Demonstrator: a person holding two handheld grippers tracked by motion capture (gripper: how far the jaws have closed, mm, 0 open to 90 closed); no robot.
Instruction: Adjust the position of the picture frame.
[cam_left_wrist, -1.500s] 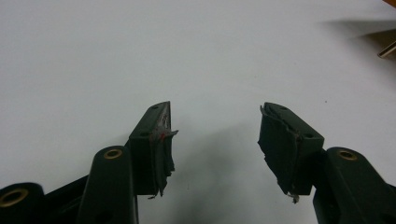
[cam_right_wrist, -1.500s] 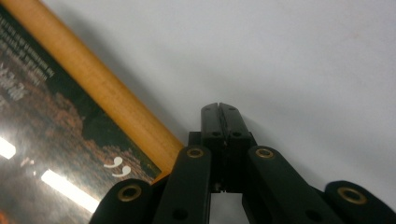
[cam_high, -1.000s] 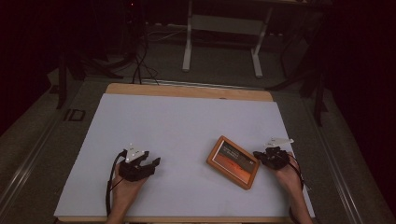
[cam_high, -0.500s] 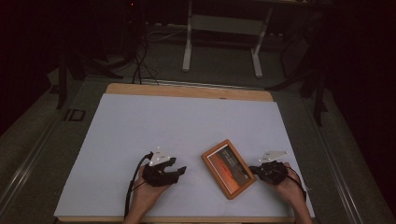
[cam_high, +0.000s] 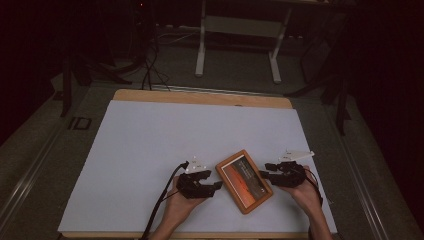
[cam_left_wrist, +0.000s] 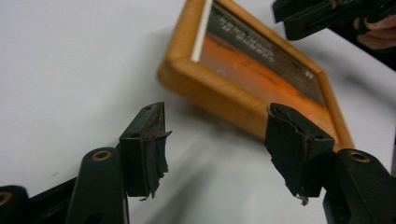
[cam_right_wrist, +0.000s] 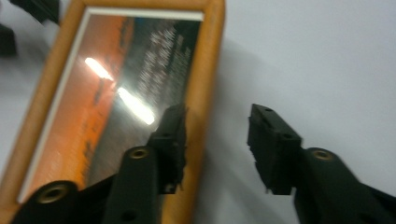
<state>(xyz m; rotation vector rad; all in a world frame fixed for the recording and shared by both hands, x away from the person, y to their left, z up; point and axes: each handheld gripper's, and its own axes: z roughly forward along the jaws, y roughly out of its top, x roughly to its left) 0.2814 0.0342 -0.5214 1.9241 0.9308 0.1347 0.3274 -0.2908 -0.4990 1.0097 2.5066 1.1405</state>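
Low and right of centre in the high view, the flat wooden-framed orange picture (cam_high: 244, 180) lies on the white table (cam_high: 150, 150). Both the left gripper (cam_high: 216, 185) and right gripper (cam_high: 264, 170) have just been opening, jaws apart, gripping nothing. To lift it well, each should probably straddle 1 frame edge squarely before closing.

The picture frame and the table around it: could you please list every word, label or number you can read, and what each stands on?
"ID": pale letters on the dark floor left of the table.
Picture frame: lines of pale print on the dark band of its orange picture, too blurred to read in either gripper view, too small in the high view.
Nothing else carries text.
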